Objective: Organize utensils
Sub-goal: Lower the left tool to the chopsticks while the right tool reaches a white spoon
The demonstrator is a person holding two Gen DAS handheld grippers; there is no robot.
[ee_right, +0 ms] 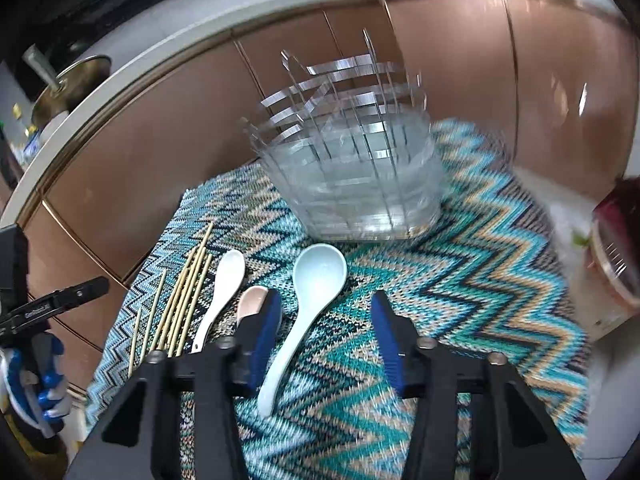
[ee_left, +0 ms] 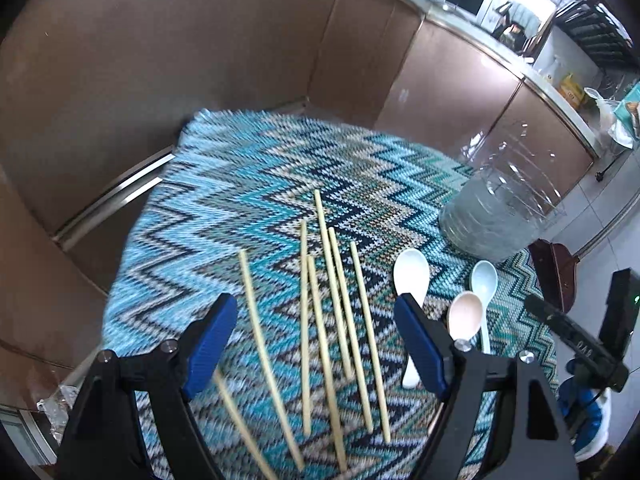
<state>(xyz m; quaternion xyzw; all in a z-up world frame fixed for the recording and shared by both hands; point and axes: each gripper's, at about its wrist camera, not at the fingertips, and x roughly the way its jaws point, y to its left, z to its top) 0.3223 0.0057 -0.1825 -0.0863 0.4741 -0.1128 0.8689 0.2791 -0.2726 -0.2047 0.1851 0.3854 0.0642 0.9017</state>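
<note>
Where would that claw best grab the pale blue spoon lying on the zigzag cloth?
On the handle of the pale blue spoon, coming straight down from above with the right claw. The handle is narrow and lies flat on the cloth, already between the open fingers; the bowl looks too wide and rounded.

Both wrist views look down close over the zigzag cloth [ee_left: 248,184], sharing 3 spoons [ee_right: 316,272].

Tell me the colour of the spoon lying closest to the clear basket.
Pale blue-green spoon; the right wrist view shows it best, just before the basket.
</note>
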